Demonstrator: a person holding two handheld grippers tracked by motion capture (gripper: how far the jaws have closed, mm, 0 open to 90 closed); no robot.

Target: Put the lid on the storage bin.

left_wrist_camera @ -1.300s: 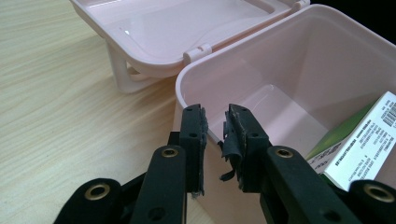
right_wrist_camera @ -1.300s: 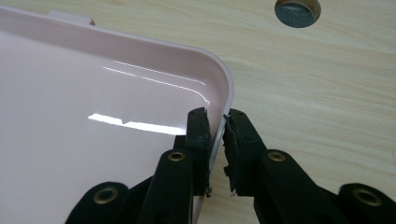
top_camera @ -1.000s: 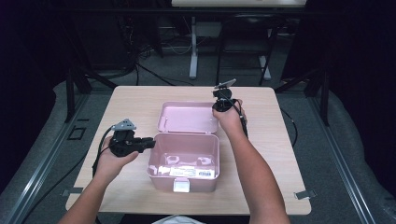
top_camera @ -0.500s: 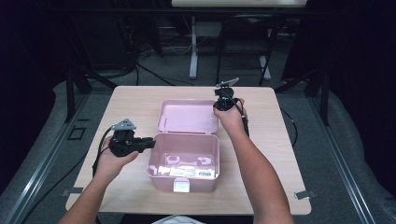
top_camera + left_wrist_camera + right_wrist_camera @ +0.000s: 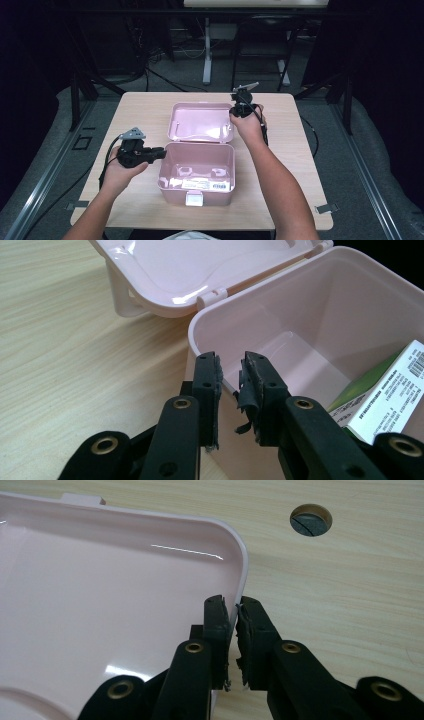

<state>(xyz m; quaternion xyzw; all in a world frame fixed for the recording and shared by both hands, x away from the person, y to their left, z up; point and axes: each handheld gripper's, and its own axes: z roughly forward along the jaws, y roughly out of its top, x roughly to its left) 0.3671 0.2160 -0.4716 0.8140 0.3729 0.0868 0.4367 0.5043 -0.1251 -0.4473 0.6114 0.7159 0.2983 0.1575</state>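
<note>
1. the pink box (image 5: 197, 172) sits mid-table (image 5: 300, 150), glossy, with a label in front and a carton (image 5: 385, 390) inside.
2. its lid (image 5: 201, 122) lies flung back behind the box.
3. the left gripper (image 5: 232, 390) pinches the box's left wall.
4. the right gripper (image 5: 234, 625), narrowly parted, grips the lid's right rim.

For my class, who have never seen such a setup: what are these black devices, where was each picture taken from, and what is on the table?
A person sits at a wooden table, holding a black two-jaw tool in each hand. One camera looks down from above; two more ride on the tools, looking along their jaws. On the table stands a pink box, its lid lying open behind it. The left tool has its jaws astride the box's side wall. The right tool has closed on the lid's rim. A printed carton lies inside the box.
</note>
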